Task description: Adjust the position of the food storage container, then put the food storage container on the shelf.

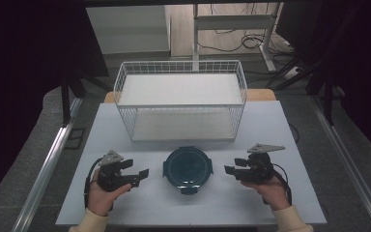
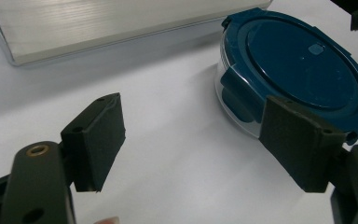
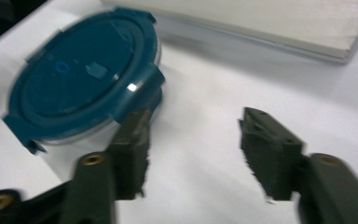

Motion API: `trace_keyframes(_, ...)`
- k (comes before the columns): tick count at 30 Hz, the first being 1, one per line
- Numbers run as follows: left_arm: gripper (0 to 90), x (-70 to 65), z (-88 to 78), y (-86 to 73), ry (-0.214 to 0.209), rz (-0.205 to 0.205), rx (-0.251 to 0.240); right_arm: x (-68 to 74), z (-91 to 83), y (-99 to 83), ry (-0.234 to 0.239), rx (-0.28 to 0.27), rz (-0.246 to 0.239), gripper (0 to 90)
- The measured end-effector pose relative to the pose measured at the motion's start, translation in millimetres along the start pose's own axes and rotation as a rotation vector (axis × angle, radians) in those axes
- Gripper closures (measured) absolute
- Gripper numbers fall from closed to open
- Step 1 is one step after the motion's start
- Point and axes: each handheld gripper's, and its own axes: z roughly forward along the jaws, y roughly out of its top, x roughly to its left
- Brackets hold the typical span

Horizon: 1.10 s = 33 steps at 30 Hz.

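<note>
A round clear container with a dark blue clip-on lid sits at the middle of the white table, near the front. In the left gripper view the container lies ahead and to the right. In the right gripper view the container lies ahead and to the left. My left gripper rests left of it, open, nothing between its jaws. My right gripper is held to the container's right, open and empty, a short gap away from the lid's side clip.
A white two-level wire rack stands behind the container, across the back half of the table. Its lower shelf board shows in both gripper views. Metal rails and dark floor flank the table.
</note>
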Motion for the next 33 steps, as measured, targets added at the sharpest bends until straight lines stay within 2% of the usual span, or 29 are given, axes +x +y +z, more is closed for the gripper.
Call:
trace_keyframes(4,21.7,-2.1,-1.7,1.3,-0.013,-0.002,-0.009,2.4,1.1,0.8,0.021,-0.018,0.005,32.7)
trace_keyframes(9,21.5,-3.4,-2.6,1.8,-0.014,0.002,-0.011,6.2,5.4,-1.9,-0.016,0.009,-0.026,27.2)
trace_keyframes(15,21.4,-4.4,-2.0,1.3,-0.015,0.001,-0.007,8.3,7.4,-1.3,-0.011,0.003,-0.016,24.0)
trace_keyframes(18,21.1,-4.8,-1.5,1.9,-0.017,-0.010,-0.011,9.8,9.2,-0.3,0.006,-0.001,0.000,22.6)
trace_keyframes(29,18.2,-4.1,8.1,1.7,-0.088,-0.116,0.013,21.5,20.9,4.3,0.075,0.015,0.046,19.9)
trace_keyframes(33,17.6,-3.2,10.4,3.2,-0.106,-0.152,0.018,26.7,28.2,9.4,0.084,0.021,0.053,19.2)
